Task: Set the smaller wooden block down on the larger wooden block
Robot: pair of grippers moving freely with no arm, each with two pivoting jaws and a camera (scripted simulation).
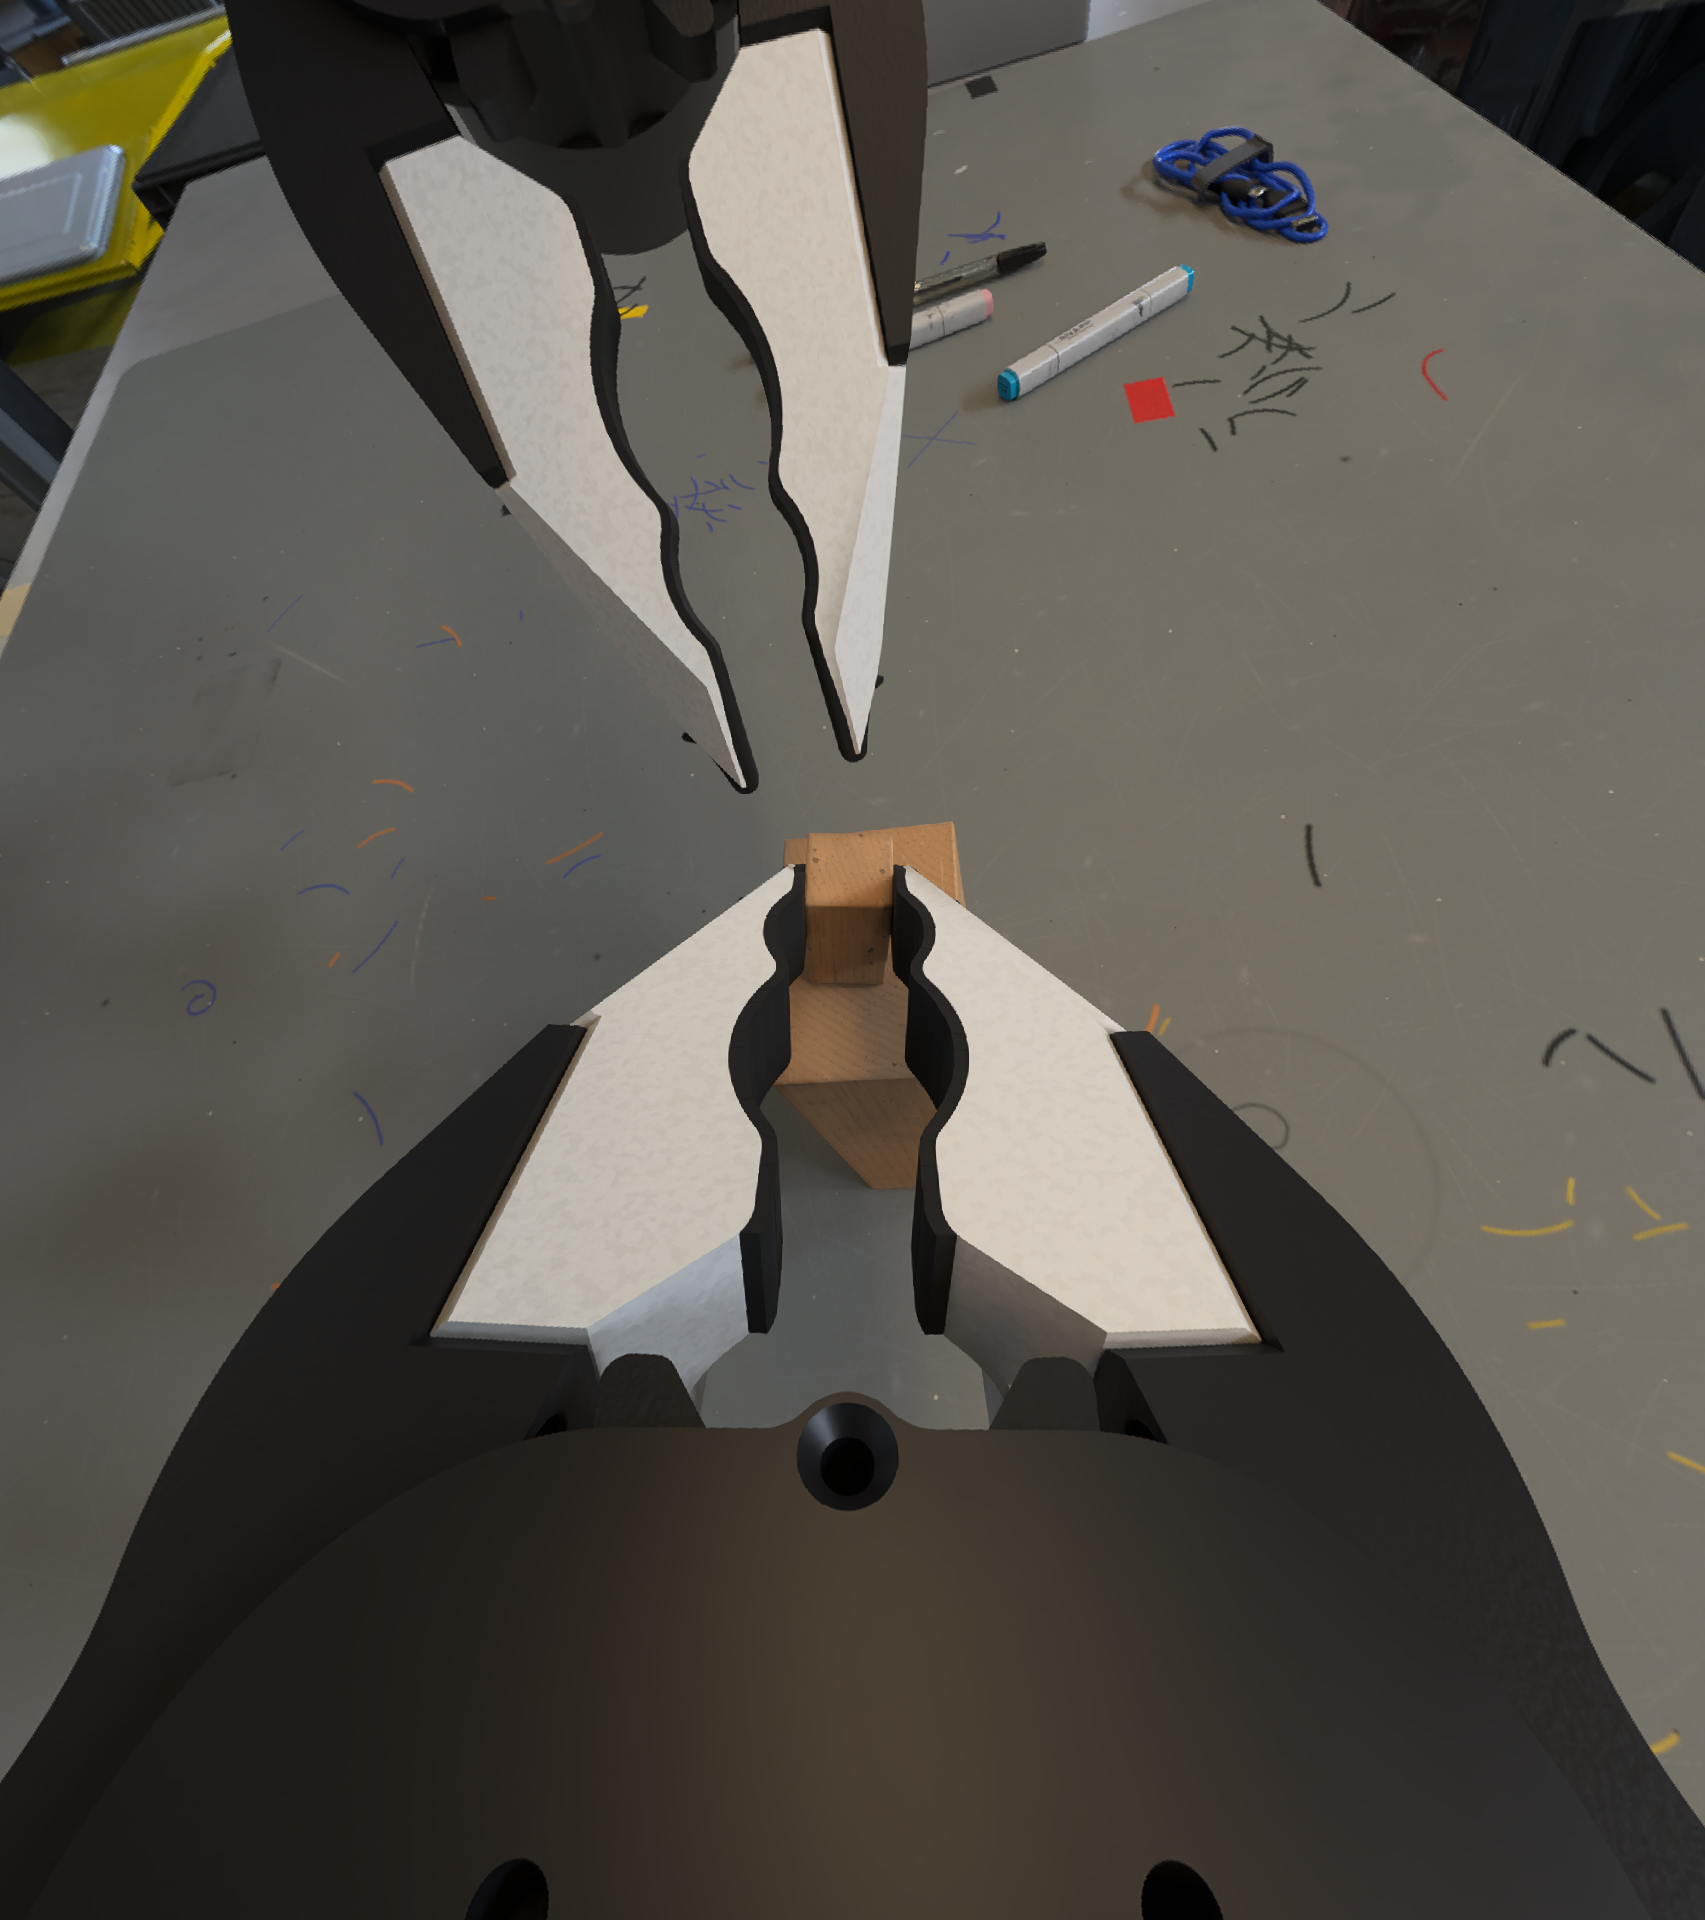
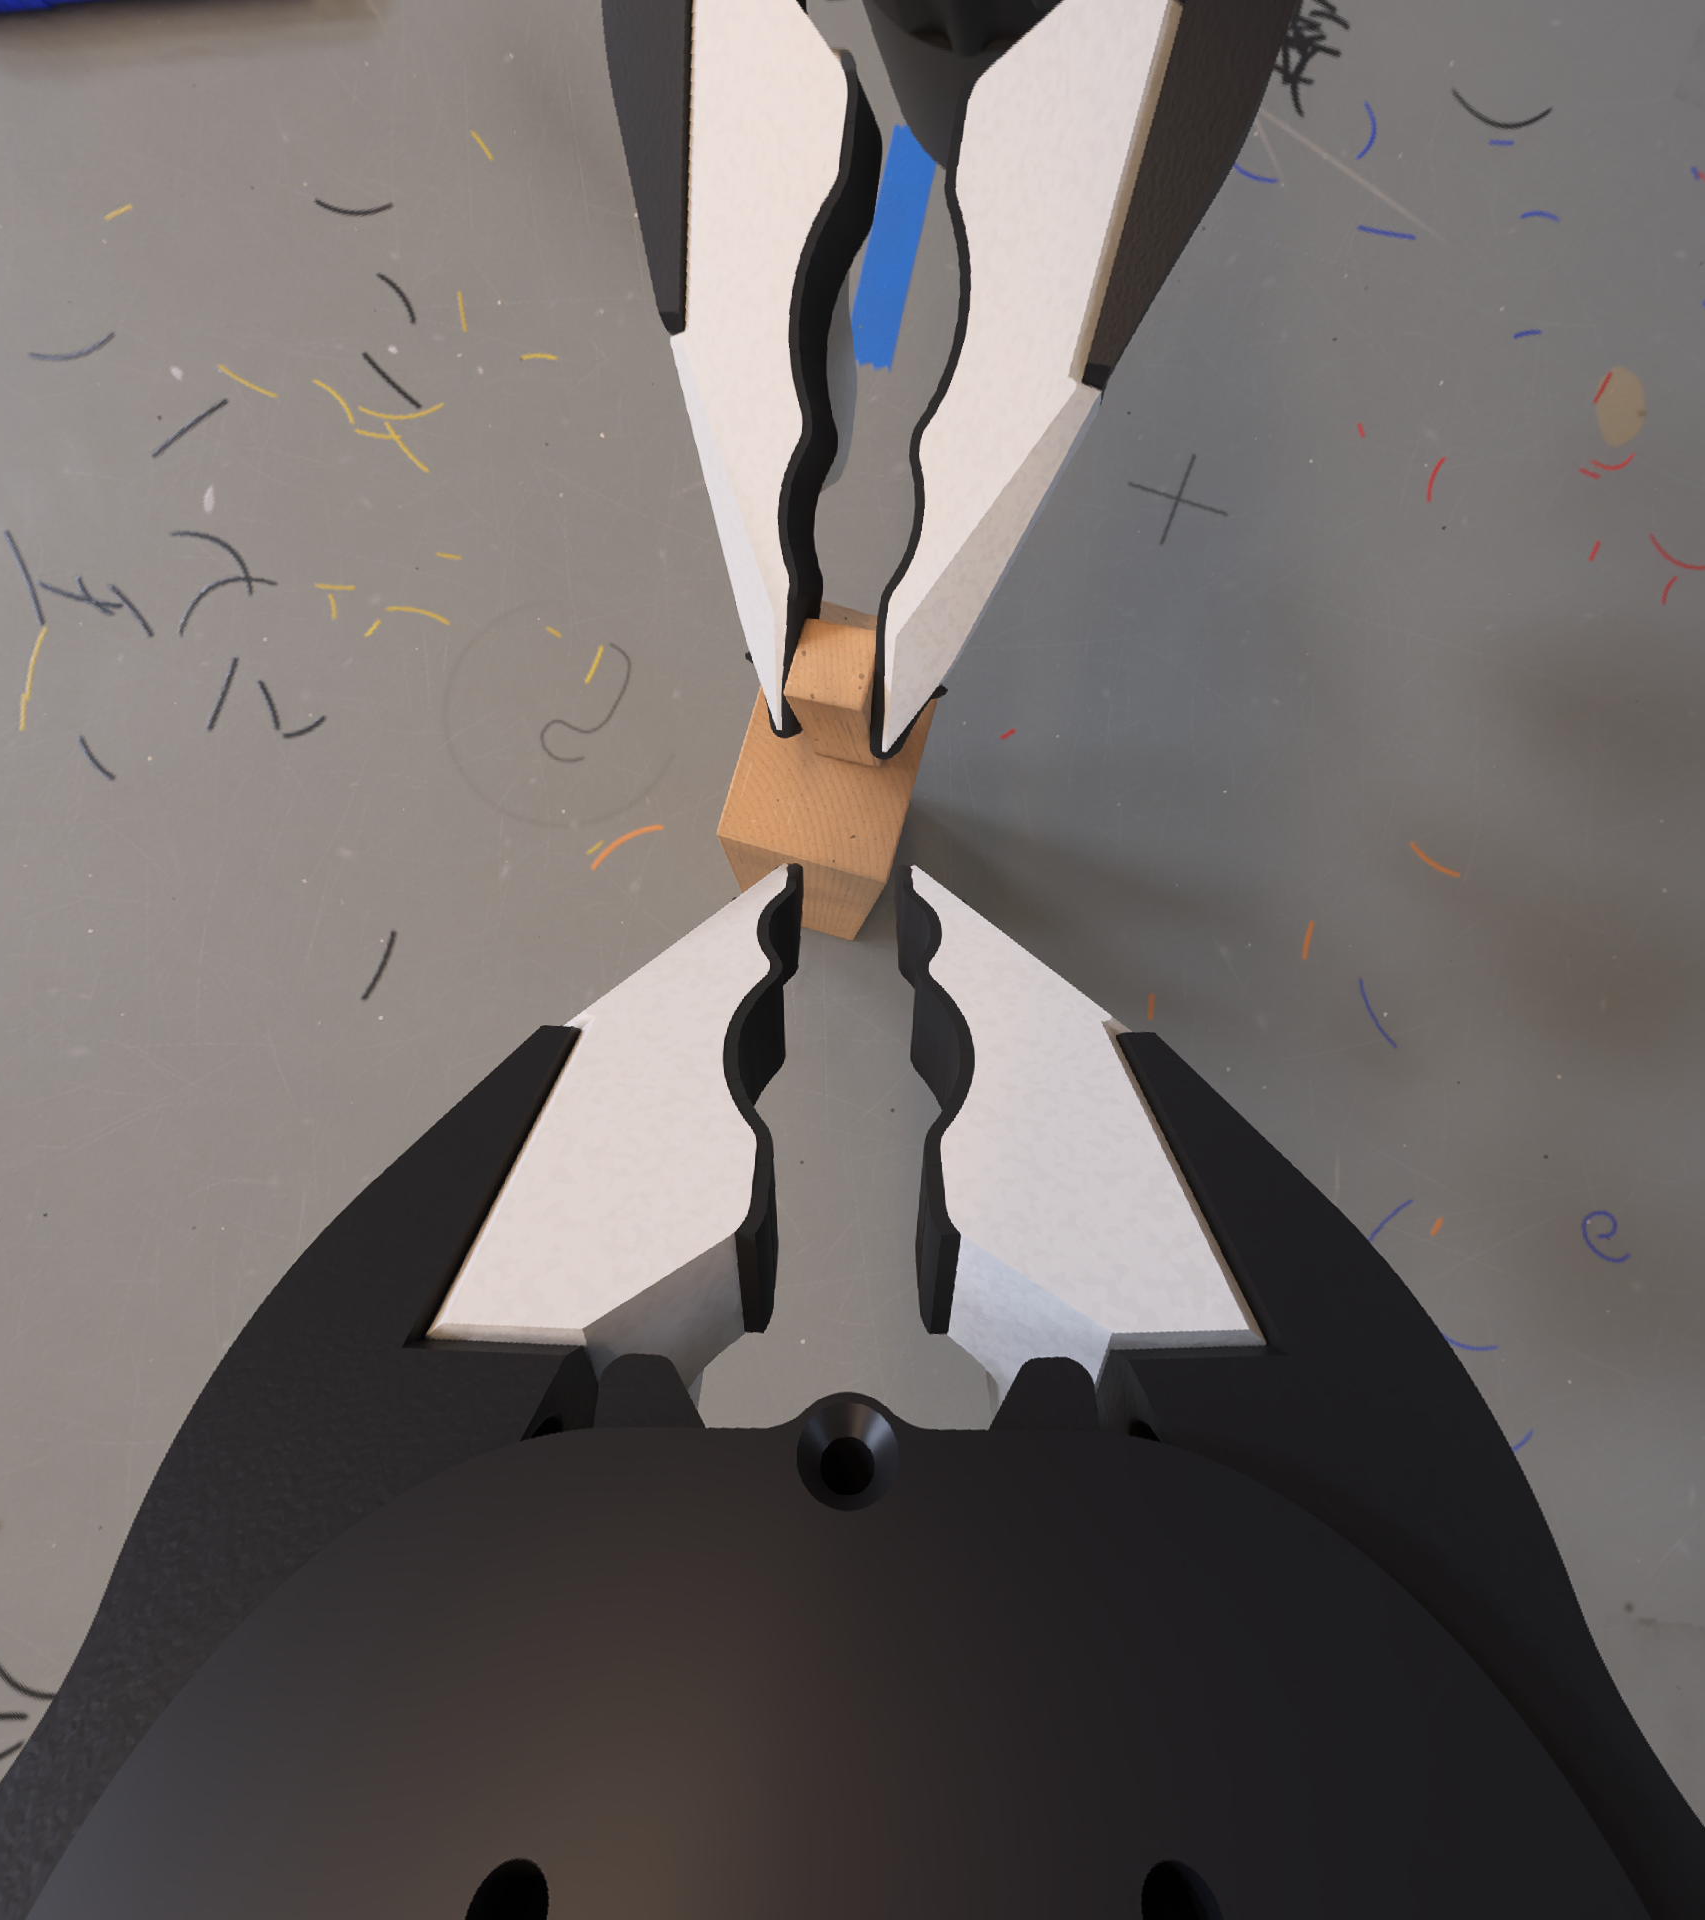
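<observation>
On the far left of the left wrist view, beyond the edge of the grey table (image 1: pixel 204 727), a silver case (image 1: pixel 6 213) lies on a yellow surface (image 1: pixel 131 83). The table is covered with coloured pen scribbles.

In the middle of that view, the left tool (image 1: pixel 848 871) has its fingertips closed against the two sides of the smaller wooden block (image 1: pixel 846 930). That block sits over the larger wooden block (image 1: pixel 853 1070), which rests on the table; the small block's underside seems to touch the big block's top, but actual contact cannot be confirmed. Opposite, the right tool (image 1: pixel 799 767) points down at the table just beyond the blocks, its tips slightly apart with nothing between them.

To the right lie a black marker (image 1: pixel 983 265), a pink-capped marker (image 1: pixel 952 315), a blue-capped marker (image 1: pixel 1097 330), a red square (image 1: pixel 1149 399) and, farther back, a bundled blue cord (image 1: pixel 1243 182).

In the right wrist view, the right tool (image 2: pixel 848 873) hovers with its narrow gap empty at the near end of the larger wooden block (image 2: pixel 817 810). The left tool (image 2: pixel 832 740) grips the smaller wooden block (image 2: pixel 827 681) at the far end. A blue tape strip (image 2: pixel 889 260) shows behind it.
</observation>
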